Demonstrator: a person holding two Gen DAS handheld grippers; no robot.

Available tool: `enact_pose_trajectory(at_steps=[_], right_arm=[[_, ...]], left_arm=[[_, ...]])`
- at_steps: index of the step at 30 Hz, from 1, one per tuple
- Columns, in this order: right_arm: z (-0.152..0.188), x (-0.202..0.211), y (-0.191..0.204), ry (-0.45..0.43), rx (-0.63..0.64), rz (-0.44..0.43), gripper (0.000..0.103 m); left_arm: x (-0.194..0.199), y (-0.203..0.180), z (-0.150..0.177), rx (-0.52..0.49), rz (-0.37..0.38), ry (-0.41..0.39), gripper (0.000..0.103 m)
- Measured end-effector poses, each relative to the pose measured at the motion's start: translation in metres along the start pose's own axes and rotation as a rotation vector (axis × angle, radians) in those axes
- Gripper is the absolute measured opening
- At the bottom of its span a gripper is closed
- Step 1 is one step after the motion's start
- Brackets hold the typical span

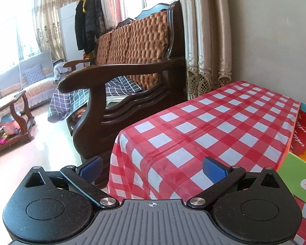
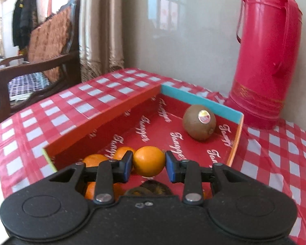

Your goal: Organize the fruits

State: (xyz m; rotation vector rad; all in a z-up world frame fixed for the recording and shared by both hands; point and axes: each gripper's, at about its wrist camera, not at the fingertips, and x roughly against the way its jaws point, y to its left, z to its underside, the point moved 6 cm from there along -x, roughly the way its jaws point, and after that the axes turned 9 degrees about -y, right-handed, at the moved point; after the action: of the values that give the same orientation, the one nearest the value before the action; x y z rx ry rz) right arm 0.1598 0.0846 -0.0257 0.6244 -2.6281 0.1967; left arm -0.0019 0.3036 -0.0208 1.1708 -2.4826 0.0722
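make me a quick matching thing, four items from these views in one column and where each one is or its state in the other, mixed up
Items:
1. kiwi
2. orange
3. thermos
4. left tool

States:
a. open, holding nothing
b. clamped between the right tool pads
c. standing on the checked cloth beside the box
d. lying near the box's far blue wall

Pairs: 1-d, 2-b, 3-c, 4-a

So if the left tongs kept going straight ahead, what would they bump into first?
Probably the red checked tablecloth covering the table top; the open left tongs point slightly down at it, with nothing between, though depth is unclear.
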Motion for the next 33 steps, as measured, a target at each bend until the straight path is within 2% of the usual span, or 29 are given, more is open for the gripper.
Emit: enact_pose_trajectory(at_steps=[4, 9, 15, 17, 22, 24, 26, 28, 31, 33], right_arm=[[0.004, -0.006, -0.005, 0.022, -0.007, 0.056, 0.026], [0.005, -0.007, -0.007, 0.023, -0.007, 0.073, 0.029], [0.001, -0.002, -0.016, 0.001, -0.050, 0.071, 0.050], [-0.002, 0.004, -0.019, -0.028, -0.056, 0.081, 0.071], [-0.015, 0.027, -0.033, -0.086, -0.076, 0.106, 0.073], [-0.020, 0.041, -0.038, -0.112, -0.068, 0.122, 0.076], [-0.024, 0.055, -0.042, -0.136, -0.056, 0.143, 0.085], [-0.026, 0.074, -0.046, -0.158, -0.055, 0.157, 0.087], [-0.022, 0.100, -0.050, -0.178, -0.059, 0.179, 0.096], [-0.013, 0.118, -0.050, -0.183, -0.070, 0.185, 0.097]], left_arm=[[-0.002, 0.002, 0.001, 0.005, -0.001, 0.007, 0.103], [-0.002, -0.001, 0.000, 0.006, 0.009, 0.008, 0.103], [0.003, -0.011, -0.002, -0.008, 0.032, -0.002, 0.103], [0.005, -0.014, -0.002, -0.010, 0.041, -0.004, 0.103], [0.011, -0.024, -0.007, -0.003, 0.077, -0.016, 0.103], [0.014, -0.028, -0.009, 0.006, 0.100, -0.018, 0.103], [0.017, -0.036, -0.012, 0.014, 0.147, -0.011, 0.103], [0.023, -0.043, -0.016, 0.010, 0.183, -0.016, 0.103], [0.045, -0.057, -0.025, -0.038, 0.254, -0.058, 0.103], [0.064, -0.063, -0.025, -0.090, 0.282, -0.100, 0.103]])
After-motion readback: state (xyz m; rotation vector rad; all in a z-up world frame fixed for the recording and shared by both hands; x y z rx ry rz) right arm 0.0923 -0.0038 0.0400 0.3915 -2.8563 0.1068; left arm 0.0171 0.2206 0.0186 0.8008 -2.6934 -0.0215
